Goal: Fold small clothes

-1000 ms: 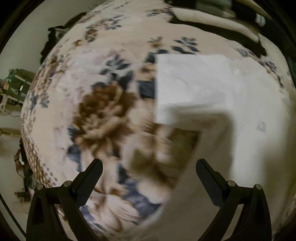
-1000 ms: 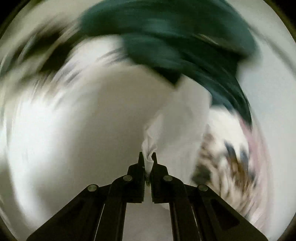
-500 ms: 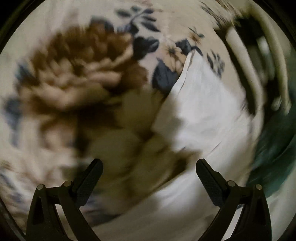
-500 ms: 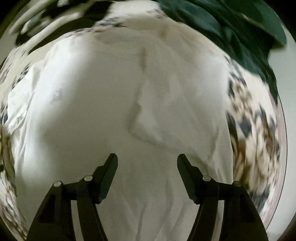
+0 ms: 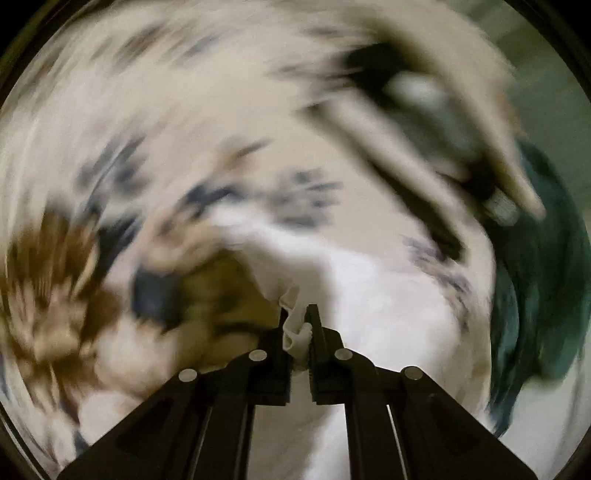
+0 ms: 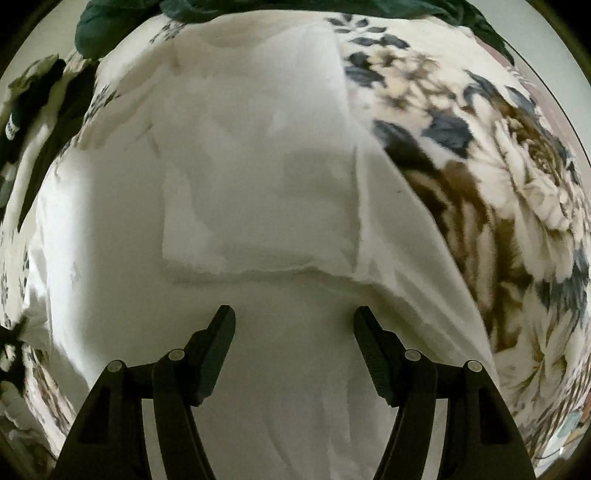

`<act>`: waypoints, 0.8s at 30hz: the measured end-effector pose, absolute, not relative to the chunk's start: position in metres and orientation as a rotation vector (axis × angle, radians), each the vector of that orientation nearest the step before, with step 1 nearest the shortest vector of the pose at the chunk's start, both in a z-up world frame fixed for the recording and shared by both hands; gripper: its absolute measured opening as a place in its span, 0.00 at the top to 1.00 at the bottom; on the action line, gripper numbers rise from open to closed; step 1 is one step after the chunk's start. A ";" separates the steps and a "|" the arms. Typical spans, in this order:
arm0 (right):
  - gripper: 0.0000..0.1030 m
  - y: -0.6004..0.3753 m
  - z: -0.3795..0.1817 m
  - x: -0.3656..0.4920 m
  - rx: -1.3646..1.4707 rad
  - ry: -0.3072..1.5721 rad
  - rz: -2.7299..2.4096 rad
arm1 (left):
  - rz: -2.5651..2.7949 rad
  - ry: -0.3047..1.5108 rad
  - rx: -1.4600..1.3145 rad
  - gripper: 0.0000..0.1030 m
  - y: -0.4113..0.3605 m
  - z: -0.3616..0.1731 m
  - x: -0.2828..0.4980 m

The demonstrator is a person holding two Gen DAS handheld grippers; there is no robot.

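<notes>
A white garment [image 6: 258, 177] lies spread on a floral blanket [image 6: 509, 192], with one part folded over onto itself and a folded edge running across just ahead of my right gripper [image 6: 293, 325]. The right gripper is open and empty, hovering over the cloth. In the blurred left wrist view, my left gripper [image 5: 297, 317] is shut on a bunched edge of the white garment [image 5: 369, 295], which trails away to the right.
A dark green garment [image 6: 122, 22] lies at the blanket's far edge and also shows in the left wrist view [image 5: 535, 295]. Dark and pale clothes [image 6: 33, 107] lie at the left. The floral blanket [image 5: 74, 277] extends all around.
My right gripper let go of the white cloth and opened. My left gripper, open before, has closed on an edge of the white garment and is moving fast.
</notes>
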State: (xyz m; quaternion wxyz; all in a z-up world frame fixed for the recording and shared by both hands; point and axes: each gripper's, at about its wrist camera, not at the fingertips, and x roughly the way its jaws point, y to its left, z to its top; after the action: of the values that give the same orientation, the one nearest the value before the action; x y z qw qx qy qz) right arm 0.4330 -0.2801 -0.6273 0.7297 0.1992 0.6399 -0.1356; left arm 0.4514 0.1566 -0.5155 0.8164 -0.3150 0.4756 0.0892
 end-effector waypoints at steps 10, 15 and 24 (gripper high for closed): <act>0.33 -0.330 -0.612 0.392 0.491 1.425 -0.317 | -0.317 1.260 -0.207 0.91 -0.020 -0.523 0.453; 0.33 -0.355 -0.593 0.387 0.521 1.404 -0.261 | -0.292 1.279 -0.225 0.13 0.004 -0.515 0.456; 0.33 -0.385 -0.577 0.400 0.472 1.391 -0.300 | -0.113 1.381 0.015 0.05 0.020 -0.579 0.500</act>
State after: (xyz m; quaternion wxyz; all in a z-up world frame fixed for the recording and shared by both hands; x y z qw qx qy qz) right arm 0.3999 -0.3851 -0.5771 0.7321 0.2146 0.6320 -0.1364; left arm 0.5002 0.0197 -0.5793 0.7694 0.0070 0.6366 -0.0519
